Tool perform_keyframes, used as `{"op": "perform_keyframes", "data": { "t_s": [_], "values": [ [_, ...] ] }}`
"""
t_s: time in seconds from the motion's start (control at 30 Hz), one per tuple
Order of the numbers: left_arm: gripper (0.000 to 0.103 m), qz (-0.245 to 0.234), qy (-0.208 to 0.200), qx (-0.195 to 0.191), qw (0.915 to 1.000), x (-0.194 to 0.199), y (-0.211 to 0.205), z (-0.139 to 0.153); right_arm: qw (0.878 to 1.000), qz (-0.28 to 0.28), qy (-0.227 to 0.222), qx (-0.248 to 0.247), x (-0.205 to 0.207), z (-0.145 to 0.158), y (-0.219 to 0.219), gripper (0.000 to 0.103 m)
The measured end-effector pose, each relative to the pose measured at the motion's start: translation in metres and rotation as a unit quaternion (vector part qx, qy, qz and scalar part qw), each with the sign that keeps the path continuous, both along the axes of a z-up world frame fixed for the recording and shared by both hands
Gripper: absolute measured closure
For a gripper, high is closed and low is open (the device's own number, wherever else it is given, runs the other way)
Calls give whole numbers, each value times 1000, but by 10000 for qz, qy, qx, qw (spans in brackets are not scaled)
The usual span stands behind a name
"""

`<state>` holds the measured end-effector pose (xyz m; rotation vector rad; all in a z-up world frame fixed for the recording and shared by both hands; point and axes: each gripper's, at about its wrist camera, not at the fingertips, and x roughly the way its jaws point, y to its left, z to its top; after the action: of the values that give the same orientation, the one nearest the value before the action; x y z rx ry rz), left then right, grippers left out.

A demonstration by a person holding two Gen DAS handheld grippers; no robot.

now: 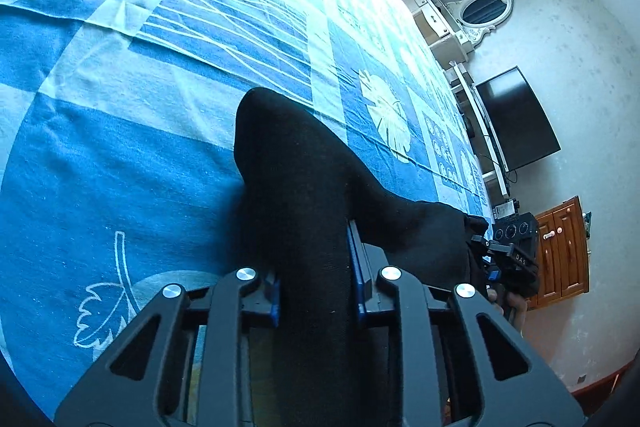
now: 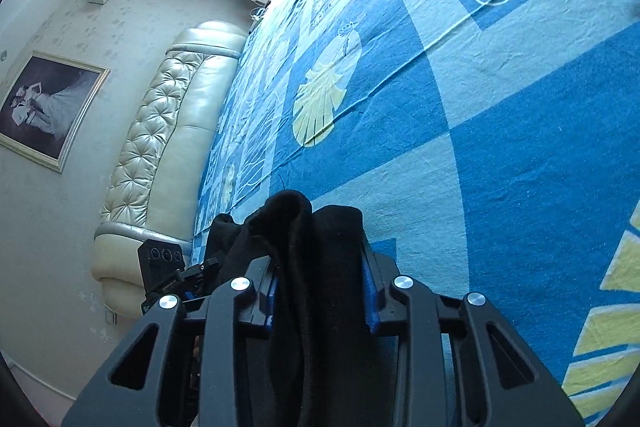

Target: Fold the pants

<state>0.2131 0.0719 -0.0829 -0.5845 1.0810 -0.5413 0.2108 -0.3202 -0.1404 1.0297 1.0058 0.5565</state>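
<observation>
The black pants (image 1: 296, 179) hang bunched between the two grippers, held above the blue patterned bed sheet (image 1: 120, 155). My left gripper (image 1: 316, 267) is shut on a thick fold of the pants. The cloth runs right to my right gripper (image 1: 508, 259), seen at the bed's edge. In the right wrist view my right gripper (image 2: 320, 279) is shut on a rolled bunch of the pants (image 2: 320, 227), and my left gripper (image 2: 172, 267) shows at the left holding the other end. The rest of the pants is hidden below the fingers.
The sheet (image 2: 480, 107) covers a wide bed. A padded cream headboard (image 2: 160, 131) and a framed picture (image 2: 44, 107) stand at the head. A dressing table with oval mirror (image 1: 480, 11), a dark TV (image 1: 516, 119) and a wooden cabinet (image 1: 564, 251) line the wall.
</observation>
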Motion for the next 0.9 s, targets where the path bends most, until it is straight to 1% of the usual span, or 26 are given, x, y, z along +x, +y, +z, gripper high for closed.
{"op": "perform_keyframes", "data": {
  "t_s": [0.13, 0.2, 0.27, 0.33, 0.43, 0.57, 0.63, 0.7, 0.8, 0.9],
  "values": [
    [81, -14, -145, 264, 9995, 12, -4, 12, 9999, -50, -103, 75, 12, 4, -2, 72],
    [81, 13, -161, 305, 9994, 23, -3, 16, 9998, -100, -124, 94, 24, 5, -2, 72],
    [81, 10, -175, 438, 9989, 37, -5, 19, 9998, -127, -124, 117, 39, 5, -1, 72],
    [81, 12, -167, 524, 9985, 56, -6, 23, 9997, -164, -135, 121, 57, 6, 0, 72],
    [81, 106, -208, 546, 9982, 84, -3, 30, 9994, -230, -191, 150, 85, 10, 1, 72],
    [81, 200, -215, 833, 9961, 124, -4, 33, 9995, -246, -173, 107, 123, 10, 6, 72],
    [80, 203, -148, 969, 9950, 140, -4, 27, 9996, -244, -62, 90, 136, 3, 7, 72],
    [80, 187, -69, 1024, 9945, 149, -5, 17, 9995, -255, 93, 137, 145, -8, 7, 72],
    [80, 155, -94, 984, 9950, 152, -4, 11, 9989, -264, 270, 288, 147, -27, 3, 72],
    [79, 123, -167, 979, 9950, 149, -4, 10, 9981, -289, 254, 485, 144, -35, -1, 72]
  ]
}}
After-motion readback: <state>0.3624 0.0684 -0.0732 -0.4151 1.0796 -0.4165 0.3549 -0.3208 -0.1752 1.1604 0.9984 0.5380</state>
